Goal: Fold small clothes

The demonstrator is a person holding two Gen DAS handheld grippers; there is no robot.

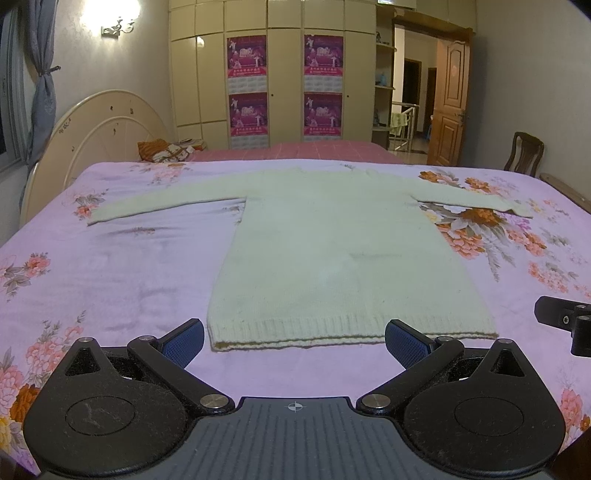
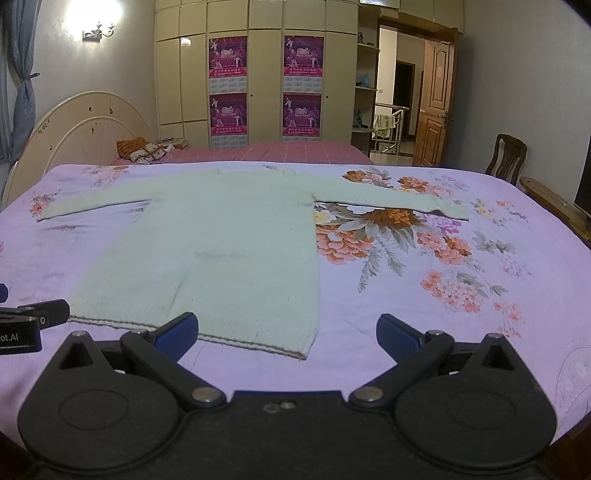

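Pale cream knitted long-sleeved sweater [image 1: 332, 251] laid flat on lilac floral bedsheet [image 1: 129, 258], sleeves spread outward. Left tongs [image 1: 294, 341] spread wide, empty, before hem. Right tongs [image 2: 287, 334] spread, empty, near hem's right corner. Sleeve cuffs best pinched first, then carried inward flat.

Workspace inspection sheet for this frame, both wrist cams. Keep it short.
Surface: bed with lilac floral sheet, mostly smooth.
Job's things: pale knit sweater lying flat, both sleeves spread out, ribbed hem nearest the cameras, unfolded.
Clutter: orange patterned cushion on the far pink bedding, away from the sweater.
Grippers: left gripper open, holding nothing, at the hem; right gripper open, holding nothing, at the hem's right corner.
Cables: nothing seen.
Surroundings: cream headboard, wardrobe with posters, wooden chair, open door, lit wall lamp.
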